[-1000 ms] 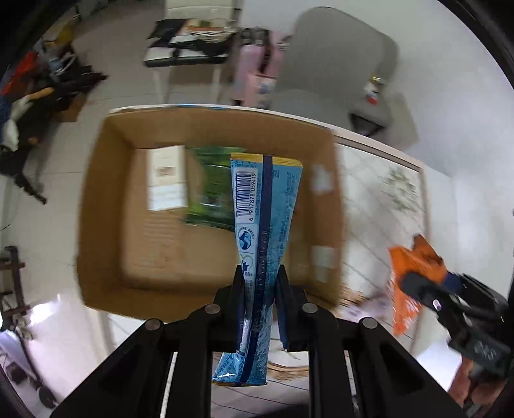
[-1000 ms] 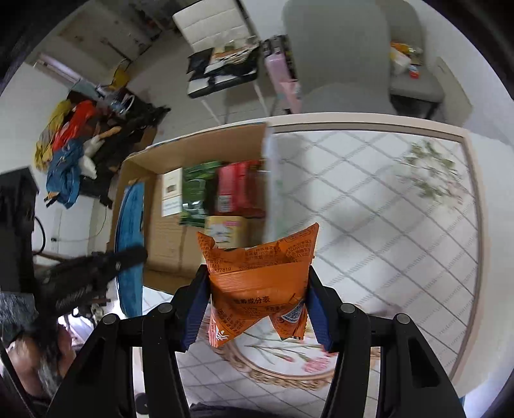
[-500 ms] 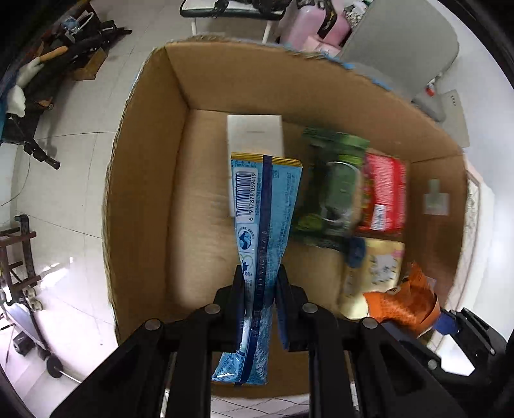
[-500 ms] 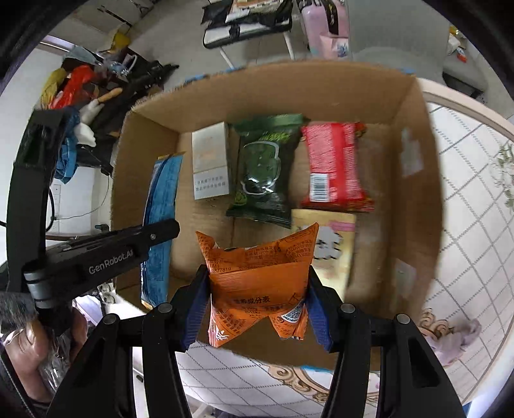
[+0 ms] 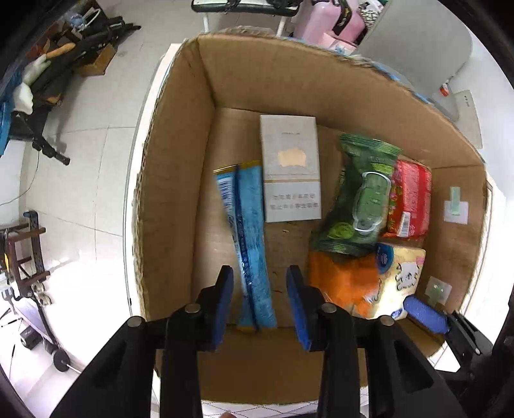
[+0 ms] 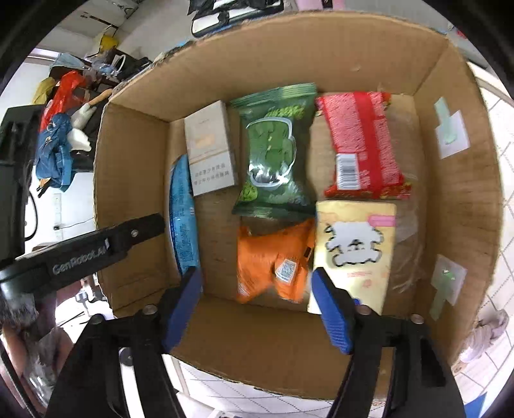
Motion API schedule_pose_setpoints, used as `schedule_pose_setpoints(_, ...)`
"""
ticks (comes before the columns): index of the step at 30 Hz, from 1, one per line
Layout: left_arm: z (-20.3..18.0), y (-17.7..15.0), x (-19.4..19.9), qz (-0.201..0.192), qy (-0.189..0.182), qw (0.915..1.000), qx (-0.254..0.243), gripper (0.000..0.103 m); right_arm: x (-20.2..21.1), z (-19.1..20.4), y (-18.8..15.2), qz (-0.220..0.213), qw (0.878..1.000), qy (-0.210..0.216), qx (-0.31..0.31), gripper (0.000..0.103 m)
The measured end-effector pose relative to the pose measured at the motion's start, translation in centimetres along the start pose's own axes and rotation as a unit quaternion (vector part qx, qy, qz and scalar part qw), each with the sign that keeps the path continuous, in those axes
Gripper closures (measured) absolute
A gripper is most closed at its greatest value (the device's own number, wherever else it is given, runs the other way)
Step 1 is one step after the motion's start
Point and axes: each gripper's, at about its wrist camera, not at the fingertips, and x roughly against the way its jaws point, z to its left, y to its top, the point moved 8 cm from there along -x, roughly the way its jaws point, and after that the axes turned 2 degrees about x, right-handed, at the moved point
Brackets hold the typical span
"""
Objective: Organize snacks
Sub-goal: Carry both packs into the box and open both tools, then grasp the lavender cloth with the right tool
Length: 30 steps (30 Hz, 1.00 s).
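Observation:
A cardboard box [image 5: 180,193] [image 6: 459,205] holds the snacks. A long blue packet [image 5: 247,238] [image 6: 181,212] lies along its left side, just beyond my open left gripper [image 5: 260,283]. An orange packet [image 6: 273,260] [image 5: 340,283] lies on the box floor between the fingers of my open right gripper [image 6: 257,286], apart from them. Also inside are a white carton [image 5: 290,167] [image 6: 210,154], a green packet [image 5: 359,196] [image 6: 276,157], a red packet [image 5: 408,199] [image 6: 363,144] and a yellow packet [image 5: 401,279] [image 6: 356,250].
The box stands at the left end of a table with a tiled-pattern cloth [image 6: 491,328]. Beyond it are a white tiled floor [image 5: 80,144], a grey chair [image 5: 417,41], pink items [image 5: 324,19] and clutter at the far left [image 6: 61,128].
Both grippers have opened and let go: the blue packet now lies on the box floor at the left, the orange packet beside the yellow one. Both cameras sit closer over the box.

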Motion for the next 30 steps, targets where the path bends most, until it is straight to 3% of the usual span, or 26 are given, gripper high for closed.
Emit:
schedule_pose_setpoints(4,-0.4,-1.2,1.5,-0.017,-0.008,0.9998,-0.001,0.063,1.4,-0.4,-0.8,-0.009,1.0,-0.026,0.01,0.021)
schedule_pose_setpoints(6,-0.6,-1.9,2.6,-0.034,-0.005,0.9994,-0.005,0.052,2.4,-0.8,-1.2,-0.018,0.998,-0.054,0.016,0.009)
schedule_pose_setpoints(11,-0.9,-3.5,5.6,-0.084,-0.001,0.9964,-0.013,0.016,5.1,-1.8,-2.4,-0.046,0.993,-0.103,0.022,0.007)
schedule_pose_setpoints(13,-1.3,-4.4,6.6,-0.102,0.006,0.9946,-0.018,0.008,6.5,-2.3,-3.0,-0.059,0.99,-0.123,0.022,0.006)
schedule_pose_setpoints(22,-2.7,-8.2,10.2,-0.15,0.003,0.9882,-0.032,0.005,11.5,-2.8,-6.4,-0.103,0.982,-0.153,0.026,0.005)
schedule_pose_setpoints(30,-4.5,-11.2,13.8,-0.184,-0.004,0.9814,-0.054,0.005,15.9,-2.3,-9.7,-0.136,0.98,-0.143,0.037,0.005)
